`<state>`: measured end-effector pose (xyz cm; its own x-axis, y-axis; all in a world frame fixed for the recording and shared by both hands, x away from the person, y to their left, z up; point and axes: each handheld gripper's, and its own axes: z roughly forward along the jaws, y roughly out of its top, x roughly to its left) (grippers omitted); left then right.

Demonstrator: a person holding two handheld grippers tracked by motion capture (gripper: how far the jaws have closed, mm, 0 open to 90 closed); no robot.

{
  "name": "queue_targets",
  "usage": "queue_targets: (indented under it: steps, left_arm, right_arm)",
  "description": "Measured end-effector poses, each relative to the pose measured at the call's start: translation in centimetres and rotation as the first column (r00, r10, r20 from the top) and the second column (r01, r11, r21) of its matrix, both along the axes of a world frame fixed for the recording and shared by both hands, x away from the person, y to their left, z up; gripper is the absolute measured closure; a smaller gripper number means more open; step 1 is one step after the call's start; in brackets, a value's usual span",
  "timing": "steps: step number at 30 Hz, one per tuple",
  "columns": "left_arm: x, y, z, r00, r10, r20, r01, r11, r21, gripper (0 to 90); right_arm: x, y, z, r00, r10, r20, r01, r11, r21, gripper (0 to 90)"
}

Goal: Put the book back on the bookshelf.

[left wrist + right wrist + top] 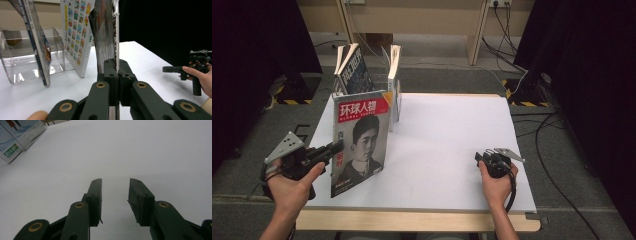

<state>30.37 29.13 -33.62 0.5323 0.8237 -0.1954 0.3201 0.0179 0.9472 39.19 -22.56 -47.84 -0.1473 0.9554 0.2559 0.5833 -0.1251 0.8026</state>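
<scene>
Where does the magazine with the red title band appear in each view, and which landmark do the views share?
High view: magazine upright at left, left gripper clamping its edge.
Left gripper view: edge-on, centre.
Right gripper view: not in it.
Shared landmark: clear plastic rack.

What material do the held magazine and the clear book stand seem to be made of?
The magazine, clamped upright in the left gripper, looks like glossy coated paper: the cover reflects light and, seen edge-on in the left gripper view, it is a thin sheaf of pages. The book stand appears to be clear acrylic or similar hard plastic: its walls are see-through, with bright glints along the edges.
</scene>
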Motion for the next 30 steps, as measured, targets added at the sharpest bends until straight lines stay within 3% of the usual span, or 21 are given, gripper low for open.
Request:
queue_targets:
  steps: [14, 21, 30]
  left_arm:
    - [-1.7, 3.7, 0.1, 0.9968, 0.079, 0.004, -0.079, 0.9966, -0.024, 87.0]
    - [-2.2, 5.6, 0.6, 0.9896, 0.142, 0.022, -0.142, 0.9897, -0.022, 87.0]
    - [-2.0, 7.8, 0.8, 0.9797, 0.200, 0.015, -0.200, 0.9797, -0.018, 87.0]
  right_arm:
    - [0.1, 0.1, 0.0, 1.0000, -0.003, -0.005, 0.003, 1.0000, -0.003, 63.7]
    - [0.1, 0.1, 0.0, 1.0000, -0.003, -0.002, 0.003, 1.0000, -0.004, 63.6]
    - [0.1, 0.1, 0.0, 1.0000, -0.004, -0.003, 0.004, 1.0000, -0.003, 63.6]
